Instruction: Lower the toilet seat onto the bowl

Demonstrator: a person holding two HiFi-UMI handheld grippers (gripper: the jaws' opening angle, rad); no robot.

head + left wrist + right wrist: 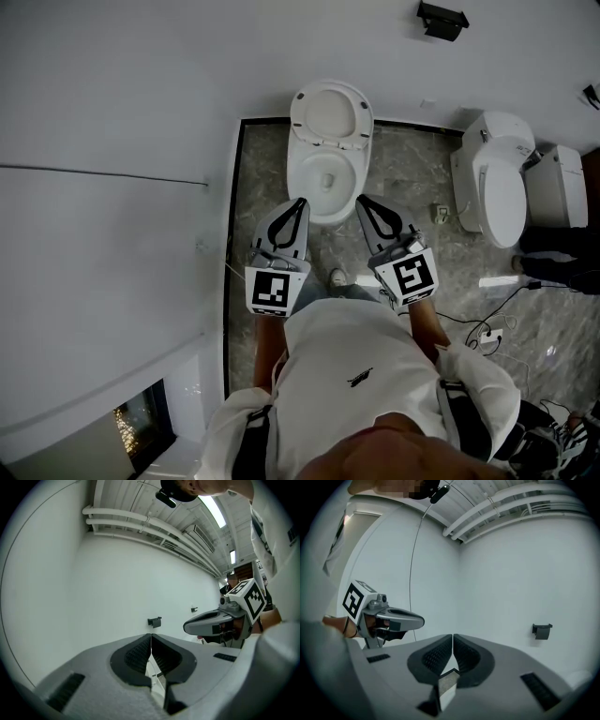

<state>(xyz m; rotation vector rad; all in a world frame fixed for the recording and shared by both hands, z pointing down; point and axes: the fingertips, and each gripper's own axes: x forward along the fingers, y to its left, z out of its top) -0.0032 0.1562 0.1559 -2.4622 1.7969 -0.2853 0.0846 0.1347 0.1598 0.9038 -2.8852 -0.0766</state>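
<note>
In the head view a white toilet stands against the wall, its seat [330, 114] raised upright over the open bowl [323, 183]. My left gripper [301, 201] and right gripper [360, 199] are held side by side just in front of the bowl's near rim, both pointing at it, neither touching it. Both are shut with nothing between the jaws. The left gripper view shows shut jaws [151, 635] facing the white wall, with the right gripper [186, 626] beside them. In the right gripper view the jaws [453, 635] are likewise shut, and the left gripper [422, 619] shows at the left.
A second white toilet [502, 187] stands to the right. A black bracket [442, 20] hangs on the wall above. Cables and a plug strip [487, 330] lie on the marble floor at right. A white partition wall [112, 187] closes the left side.
</note>
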